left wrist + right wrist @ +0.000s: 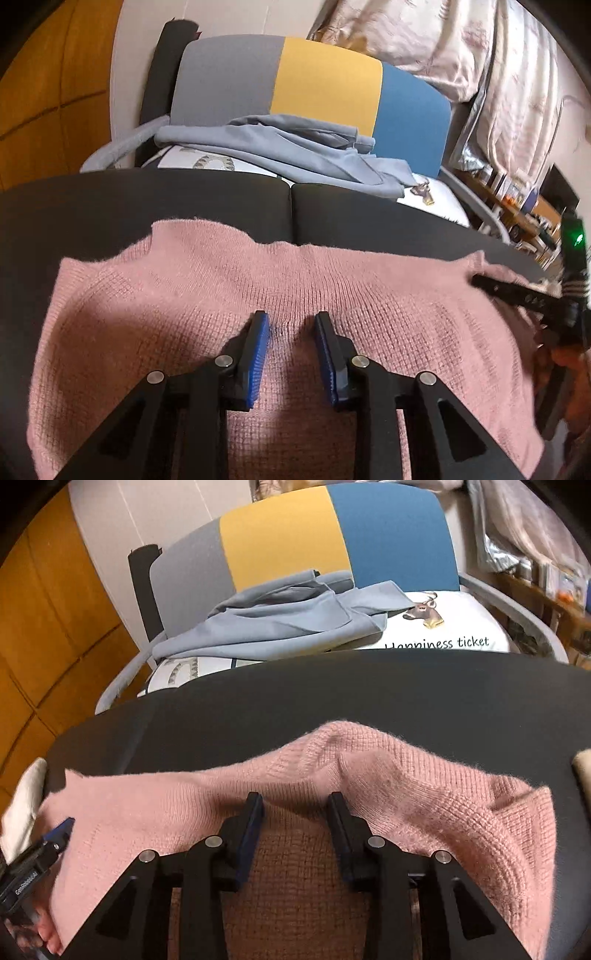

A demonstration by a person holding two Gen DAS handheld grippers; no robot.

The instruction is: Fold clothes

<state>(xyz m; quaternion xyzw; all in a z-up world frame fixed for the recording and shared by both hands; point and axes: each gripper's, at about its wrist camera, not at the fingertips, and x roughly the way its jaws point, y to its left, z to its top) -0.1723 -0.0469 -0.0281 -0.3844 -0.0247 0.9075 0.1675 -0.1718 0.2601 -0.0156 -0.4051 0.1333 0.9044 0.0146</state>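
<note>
Pink knit sweater (258,280) spread on dark tabletop (147,206), far edge doubled over into a thick roll on the right. Left gripper (291,325) parted, empty, hovering over flat knit. Right gripper (295,808) likewise released, nothing pinched, over the rolled edge. Probably one fold laid; further folds left. Grey garment (280,620) on striped chair (288,535) beyond, unfolded, waiting.

left tool (291,323): jaws apart | right tool (295,805): jaws apart
</note>
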